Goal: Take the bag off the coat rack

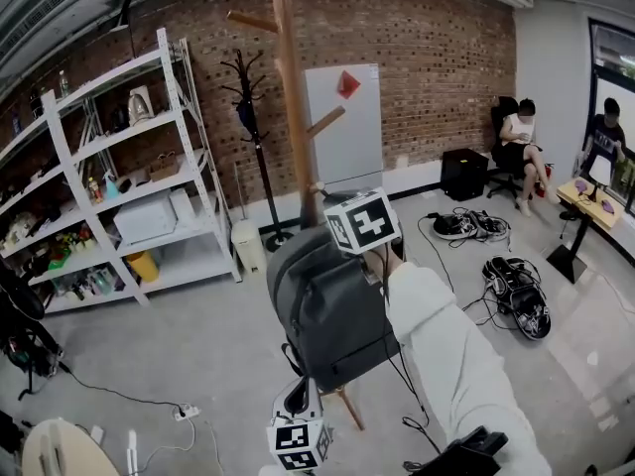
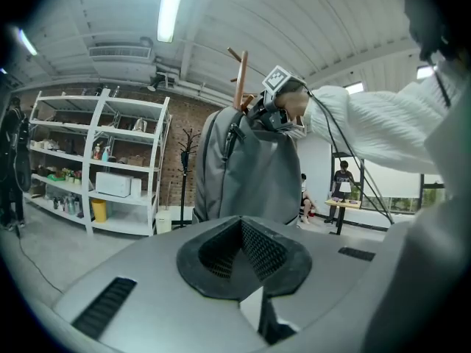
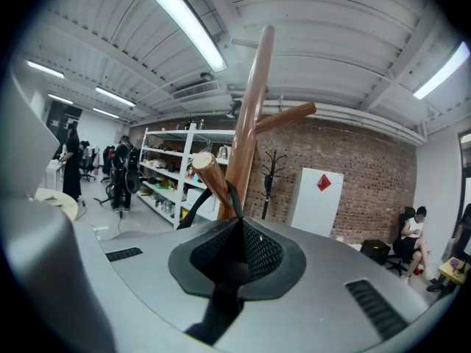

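Note:
A grey backpack (image 1: 332, 310) hangs against the wooden coat rack (image 1: 291, 97). My right gripper (image 1: 369, 264) is at the bag's top, under its marker cube. In the right gripper view its jaws (image 3: 237, 245) are shut on the bag's black strap (image 3: 232, 197), which loops over a wooden peg (image 3: 208, 176) on the pole (image 3: 246, 123). My left gripper (image 1: 298, 405) is low, just below the bag's bottom. In the left gripper view, that gripper (image 2: 239, 248) is shut with nothing in it, looking up at the backpack (image 2: 250, 168) and the right gripper (image 2: 274, 107).
White shelving (image 1: 129, 167) with boxes and bottles lines the left wall. A black coat stand (image 1: 253, 117) and a white cabinet (image 1: 342, 127) stand by the brick wall. Cables (image 1: 516, 286) lie on the floor at right. Two people (image 1: 521, 142) sit at the far right.

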